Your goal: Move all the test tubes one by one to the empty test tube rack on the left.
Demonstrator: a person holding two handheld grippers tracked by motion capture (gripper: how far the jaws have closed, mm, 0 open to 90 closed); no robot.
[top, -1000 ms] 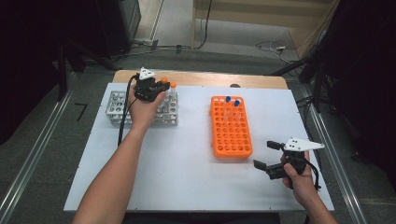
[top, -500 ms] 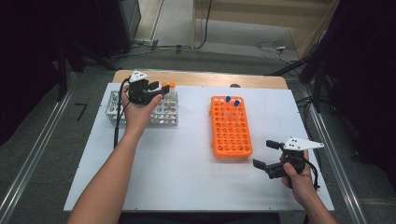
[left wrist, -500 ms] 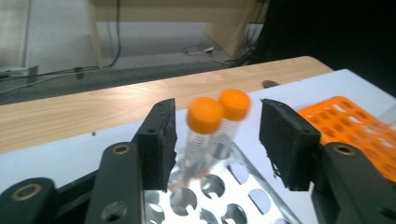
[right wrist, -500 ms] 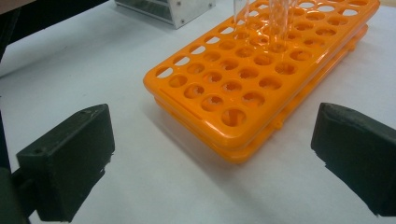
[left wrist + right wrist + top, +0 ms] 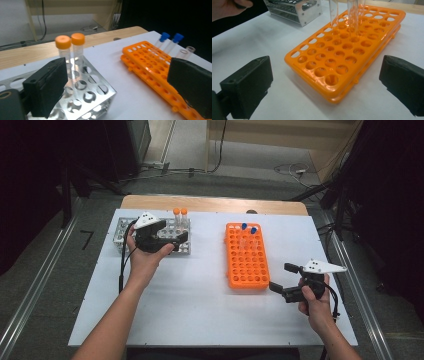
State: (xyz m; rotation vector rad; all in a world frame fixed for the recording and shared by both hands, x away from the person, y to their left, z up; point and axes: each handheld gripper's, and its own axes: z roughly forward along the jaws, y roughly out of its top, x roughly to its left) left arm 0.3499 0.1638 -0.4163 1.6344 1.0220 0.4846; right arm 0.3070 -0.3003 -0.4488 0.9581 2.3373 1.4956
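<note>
Left gripper [image 5: 181,239] freshly parted over metal rack [image 5: 120,234] with two orange-capped tubes [image 5: 180,218]; right gripper [image 5: 282,278] apart.

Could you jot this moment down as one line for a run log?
left gripper: jaws just opened, empty, by steel rack | orange-capped tubes: in steel rack | right gripper: open, empty, beside orange rack

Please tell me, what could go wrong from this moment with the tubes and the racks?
1. The left claw, its jaws just opened with nothing between them, sits close beside the two orange-capped tubes in the metal rack; a careless pull-back could knock them.
2. The blue-capped tubes stand tall at the far end of the orange rack; the open right claw nearby could bump that rack and shake them.
</note>
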